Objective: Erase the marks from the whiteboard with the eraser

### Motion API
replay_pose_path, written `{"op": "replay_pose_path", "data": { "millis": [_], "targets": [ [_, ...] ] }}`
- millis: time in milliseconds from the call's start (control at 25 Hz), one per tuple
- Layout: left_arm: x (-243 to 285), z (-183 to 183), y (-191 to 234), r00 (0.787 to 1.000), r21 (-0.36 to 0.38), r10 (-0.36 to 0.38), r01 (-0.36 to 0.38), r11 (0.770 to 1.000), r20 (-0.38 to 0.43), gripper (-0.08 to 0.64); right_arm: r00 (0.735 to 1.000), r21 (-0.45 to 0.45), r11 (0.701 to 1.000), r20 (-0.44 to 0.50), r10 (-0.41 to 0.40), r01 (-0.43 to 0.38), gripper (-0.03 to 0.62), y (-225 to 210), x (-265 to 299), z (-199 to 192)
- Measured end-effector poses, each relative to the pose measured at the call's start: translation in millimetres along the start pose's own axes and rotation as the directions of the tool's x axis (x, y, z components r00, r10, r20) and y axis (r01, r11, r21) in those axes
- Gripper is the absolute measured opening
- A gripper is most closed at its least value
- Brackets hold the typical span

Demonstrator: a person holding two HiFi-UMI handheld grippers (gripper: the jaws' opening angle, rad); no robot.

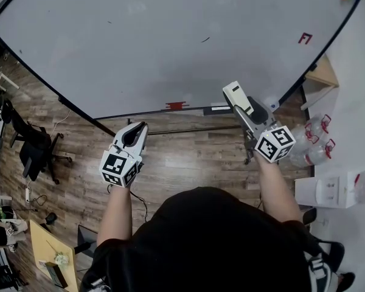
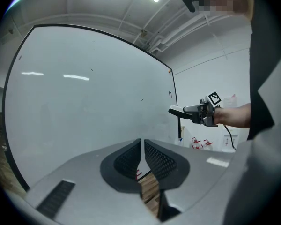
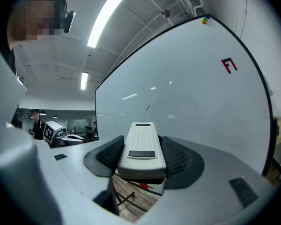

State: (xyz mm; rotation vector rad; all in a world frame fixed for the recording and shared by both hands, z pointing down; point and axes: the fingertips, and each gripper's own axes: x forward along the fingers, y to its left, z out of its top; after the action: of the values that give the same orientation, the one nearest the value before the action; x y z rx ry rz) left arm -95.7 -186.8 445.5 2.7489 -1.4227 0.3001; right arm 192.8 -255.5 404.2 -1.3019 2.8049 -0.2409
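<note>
Grips the white eraser (image 3: pixel 139 146) lengthwise between the jaws of the right gripper (image 3: pixel 140 159), aimed at the whiteboard (image 3: pixel 187 93). Leaves the left gripper (image 2: pixel 143 154) all but closed on nothing, well apart to the left. Bears, on the board, a red F-shaped mark (image 3: pixel 229 65) toward one corner and a short black stroke (image 3: pixel 147 108) near the middle.
</note>
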Motion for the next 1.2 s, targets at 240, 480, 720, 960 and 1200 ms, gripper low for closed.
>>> {"op": "replay_pose_path", "data": {
  "millis": [240, 480, 720, 960, 1200],
  "targets": [
    [15.1, 2.0, -2.6, 1.0, 0.002, -0.002, 0.002, 1.0, -0.005, 0.015, 1.0, -0.006, 1.0, -0.006, 0.018, -0.018, 0.25, -10.7, 6.0, -0.4],
    [29.3, 3.6, -9.4, 1.0, 0.015, -0.014, 0.014, 1.0, 0.0, 0.015, 0.999, -0.013, 1.0, -0.015, 0.028, -0.028, 0.25, -19.7, 6.8, -1.5],
    [31.7, 6.5, -20.5, 1.0, 0.011, -0.022, 0.022, 1.0, -0.002, 0.015, 0.999, -0.018, 0.999, -0.014, 0.036, -0.037, 0.25, -20.4, 3.1, 2.2],
    [19.3, 12.4, -22.6, 1.0, 0.026, -0.006, 0.006, 1.0, 0.006, 0.015, 0.998, -0.034, 0.998, -0.007, 0.056, -0.057, 0.25, -8.6, -1.2, 8.3],
    [9.1, 15.0, -29.1, 1.0, 0.021, 0.0, 0.0, 1.0, 0.013, 0.015, 0.998, -0.038, 0.998, 0.003, 0.055, -0.055, 0.25, -1.9, -9.6, 12.2]
  ]
}}
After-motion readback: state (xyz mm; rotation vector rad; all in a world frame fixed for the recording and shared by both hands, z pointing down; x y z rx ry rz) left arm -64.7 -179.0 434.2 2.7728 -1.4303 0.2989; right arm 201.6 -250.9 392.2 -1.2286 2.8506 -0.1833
